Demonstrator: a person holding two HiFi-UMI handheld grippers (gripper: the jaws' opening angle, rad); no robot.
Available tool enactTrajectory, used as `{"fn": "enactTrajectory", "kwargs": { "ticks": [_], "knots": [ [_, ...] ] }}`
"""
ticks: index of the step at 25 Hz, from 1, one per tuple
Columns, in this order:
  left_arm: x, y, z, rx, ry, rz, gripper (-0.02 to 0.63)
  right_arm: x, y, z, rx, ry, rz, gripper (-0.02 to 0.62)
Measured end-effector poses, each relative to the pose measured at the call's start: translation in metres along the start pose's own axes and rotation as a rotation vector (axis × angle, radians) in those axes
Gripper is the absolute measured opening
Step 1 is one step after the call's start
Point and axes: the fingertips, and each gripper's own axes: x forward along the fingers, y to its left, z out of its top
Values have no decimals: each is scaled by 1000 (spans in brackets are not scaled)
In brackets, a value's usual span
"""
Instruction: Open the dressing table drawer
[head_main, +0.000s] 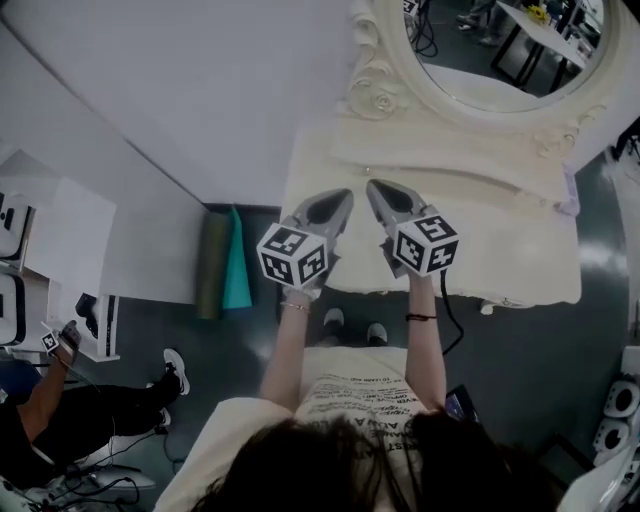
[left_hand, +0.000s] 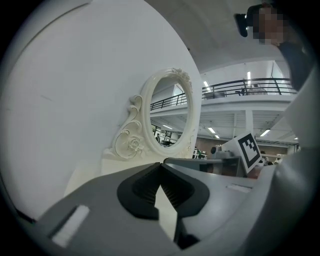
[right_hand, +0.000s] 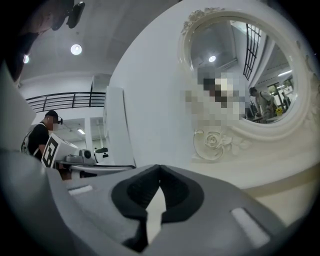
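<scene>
The cream dressing table (head_main: 520, 250) stands against a white wall, with its oval carved mirror (head_main: 500, 50) at the back. The drawer front is hidden under the tabletop in the head view. My left gripper (head_main: 345, 195) hovers over the left part of the tabletop with its jaws shut and nothing between them. Close beside it on the right is my right gripper (head_main: 372, 187), also shut and empty. In the left gripper view the mirror (left_hand: 167, 112) lies ahead beyond the shut jaw tips (left_hand: 160, 164). The right gripper view shows the mirror (right_hand: 245, 75) up close past its shut tips (right_hand: 159, 167).
Rolled green and teal mats (head_main: 225, 265) lean left of the table. A white partition wall (head_main: 150, 120) runs along the left. Another person (head_main: 90, 410) sits at the lower left beside white units (head_main: 60, 260). A cable (head_main: 450, 320) hangs from the right gripper.
</scene>
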Motion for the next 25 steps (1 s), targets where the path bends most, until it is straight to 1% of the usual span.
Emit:
{"fn": "enactTrajectory", "kwargs": {
  "ticks": [7,13,18,22,25],
  "knots": [
    [11,20,1,4,33,-78,-2,18,-17,-6,29,7,-122,3],
    [15,29,-8,-16,58,-117,-2,27,-25,-20,44,33,-193,3],
    [24,34,-19,-38,82,-116,-2,34,-34,-32,58,64,-220,3],
    [36,34,-22,-66,90,-107,-2,41,-46,-37,82,105,-213,3],
    [43,36,-28,-85,97,-96,-2,46,-53,-42,69,139,-218,3]
  ]
}}
